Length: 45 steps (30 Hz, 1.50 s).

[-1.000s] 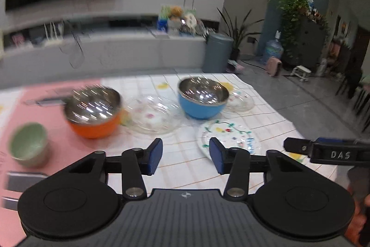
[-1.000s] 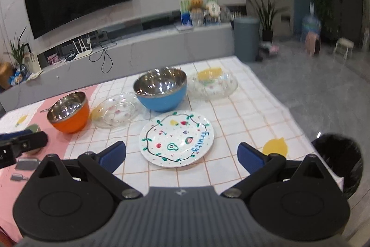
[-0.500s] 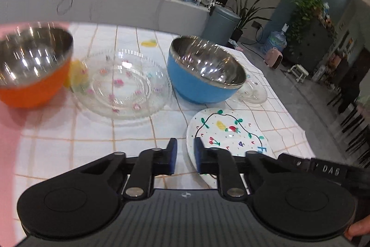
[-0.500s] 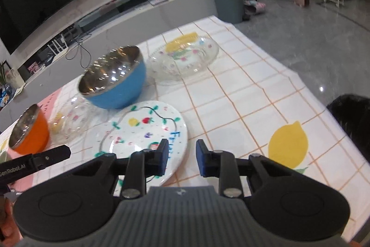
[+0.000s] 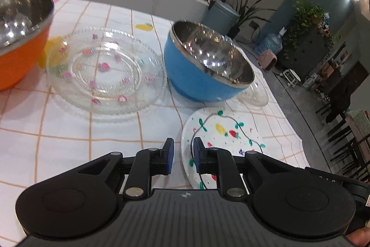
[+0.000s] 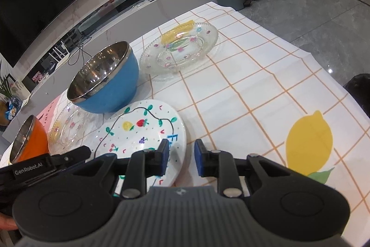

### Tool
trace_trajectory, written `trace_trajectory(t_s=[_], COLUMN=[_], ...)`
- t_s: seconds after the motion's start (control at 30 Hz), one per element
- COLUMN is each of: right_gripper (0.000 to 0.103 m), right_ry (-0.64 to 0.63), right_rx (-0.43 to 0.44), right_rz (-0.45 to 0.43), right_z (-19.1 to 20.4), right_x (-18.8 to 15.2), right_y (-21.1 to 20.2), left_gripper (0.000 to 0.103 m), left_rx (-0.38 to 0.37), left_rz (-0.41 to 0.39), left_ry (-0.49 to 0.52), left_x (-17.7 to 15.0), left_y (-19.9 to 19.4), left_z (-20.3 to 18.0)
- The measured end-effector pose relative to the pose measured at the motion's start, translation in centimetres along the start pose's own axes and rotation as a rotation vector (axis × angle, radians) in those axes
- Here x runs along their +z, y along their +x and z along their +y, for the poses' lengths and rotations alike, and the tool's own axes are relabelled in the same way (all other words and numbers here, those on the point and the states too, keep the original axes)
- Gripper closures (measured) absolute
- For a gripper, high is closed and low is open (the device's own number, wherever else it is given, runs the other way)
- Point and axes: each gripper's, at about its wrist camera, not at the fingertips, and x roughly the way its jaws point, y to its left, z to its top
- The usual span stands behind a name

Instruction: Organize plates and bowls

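Checked tablecloth (image 6: 254, 75); painted plate (image 6: 143, 129) flat, lettering toward right claw (image 6: 180, 157).

left tool (image 5: 182, 155) jaws opening, right tool (image 6: 179, 157) jaws closing, both empty

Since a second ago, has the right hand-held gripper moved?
Yes. The right hand-held gripper has dropped in toward the painted plate, whose edge now sits beside its fingertips.

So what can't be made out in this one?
- White plate: near edge hidden behind the left gripper in the left wrist view.
- Orange bowl: cut off by the left frame edge there.
- Far glass plate: mostly behind the blue bowl.
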Motion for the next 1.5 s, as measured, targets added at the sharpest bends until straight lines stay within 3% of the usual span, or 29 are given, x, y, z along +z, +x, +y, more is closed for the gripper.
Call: trace_trajectory(t_s=[0.1, 0.13, 0.37, 0.67, 1.1, 1.5], right_gripper=[0.091, 0.092, 0.094, 0.095, 0.095, 0.095], right_ry=[0.01, 0.019, 0.022, 0.009, -0.093, -0.217], right_rx=[0.008, 0.015, 0.034, 0.077, 0.19, 0.278], right_rz=[0.0, 0.001, -0.001, 0.012, 0.077, 0.21], right_z=[-0.1, -0.3, -0.5, 0.6, 6.5, 13.8], right_x=[0.0, -0.1, -0.2, -1.0, -6.3, -12.6], right_y=[0.1, 0.1, 0.1, -2.0, -6.2, -5.5], left_gripper=[0.085, 0.091, 0.092, 0.092, 0.092, 0.092], left_rx=[0.003, 0.0, 0.006, 0.024, 0.106, 0.239], left_rz=[-0.002, 0.002, -0.002, -0.017, -0.105, -0.136], left_ry=[0.014, 0.01, -0.006, -0.063, -0.173, -0.278], left_x=[0.0, 0.0, -0.1, -1.4, -5.5, -8.7], left_y=[0.4, 0.5, 0.2, -3.8, -13.6, -19.3], left_z=[-0.3, -0.2, -0.3, 0.4, 4.7, 10.7])
